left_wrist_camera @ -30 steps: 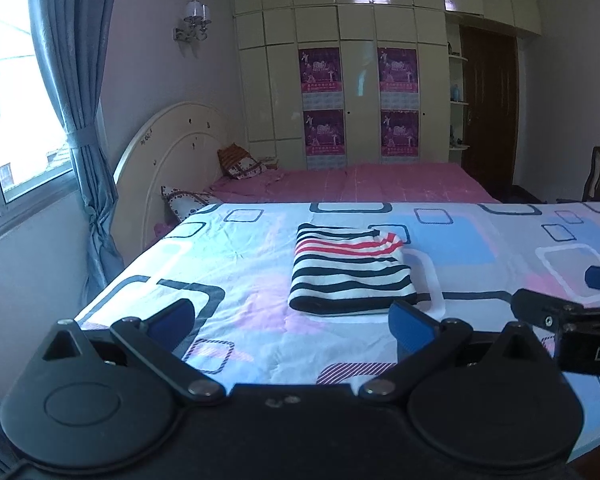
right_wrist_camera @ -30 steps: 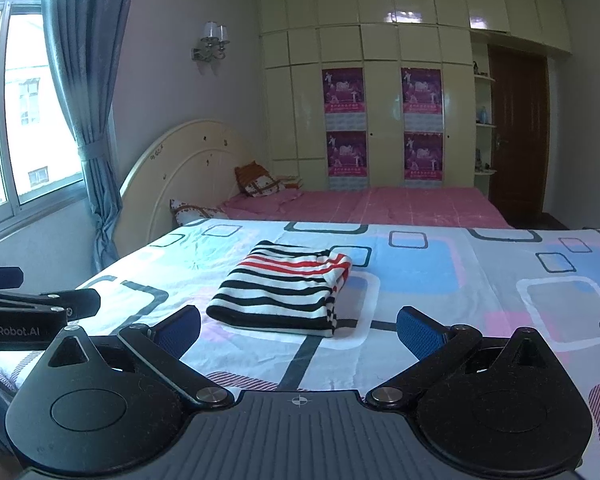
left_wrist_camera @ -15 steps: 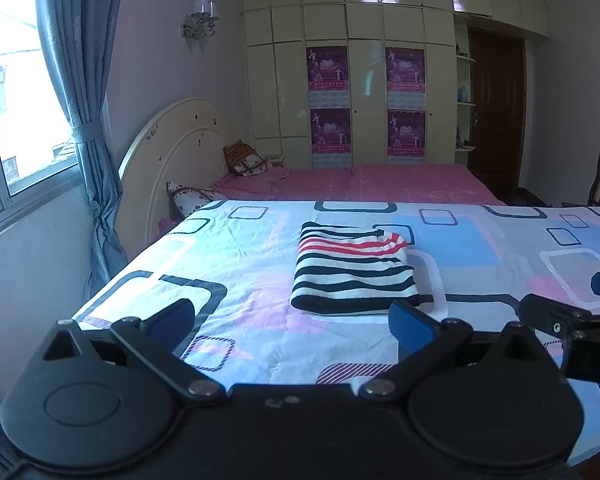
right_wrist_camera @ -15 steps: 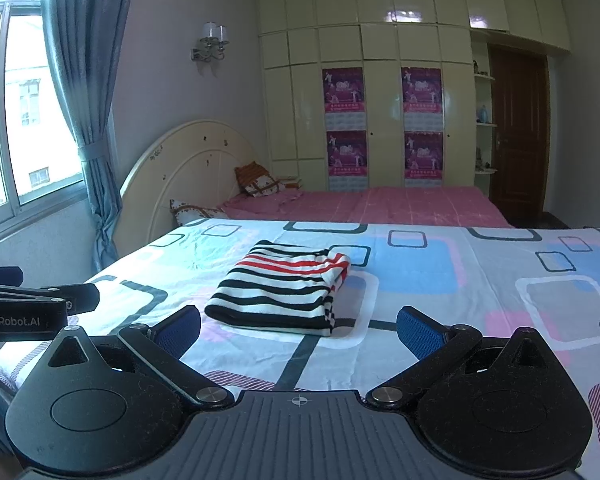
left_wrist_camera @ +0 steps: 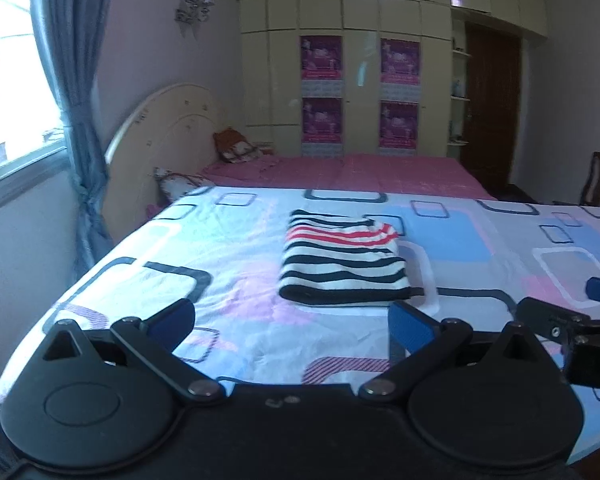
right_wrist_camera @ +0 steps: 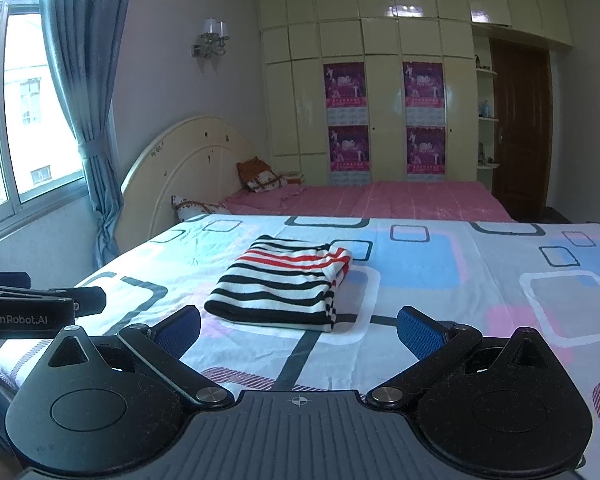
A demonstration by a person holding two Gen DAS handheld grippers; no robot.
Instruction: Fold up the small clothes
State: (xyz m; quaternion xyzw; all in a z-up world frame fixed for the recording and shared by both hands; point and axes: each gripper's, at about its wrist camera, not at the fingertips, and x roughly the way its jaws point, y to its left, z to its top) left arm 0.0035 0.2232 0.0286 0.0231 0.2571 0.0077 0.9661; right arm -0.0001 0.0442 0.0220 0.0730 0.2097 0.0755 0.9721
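1. Cotton-looking bedspread [left_wrist_camera: 240,248], pale with blue, pink and black-outlined squares, fills the space ahead of both of your grippers; it is the working surface and lies mostly flat, with light creases.
2. Striped garment [right_wrist_camera: 284,284], black and white with a few red bands at its far end, rests on the bedspread as a compact folded stack. It lies straight ahead of your left gripper [left_wrist_camera: 290,320] and ahead and slightly left of your right gripper [right_wrist_camera: 298,326], apart from both.
3. Judged by its look, the garment is a light, soft knit: it should sag when lifted, and its layers may slide over one another. The rounded fold faces you at the near edge; the looser layered edges show on the side towards your right gripper.
4. If you must take hold again, pinch through all layers at the two near corners, one gripper to each, so that the stack does not fan open. The fold appears complete, so little seems left to do here.
5. Your left gripper stands with its blue pads [left_wrist_camera: 172,316] spread wide, nothing between them.
6. Your right gripper likewise has its pads [right_wrist_camera: 420,330] well apart and empty, low above the near edge of the bedspread.
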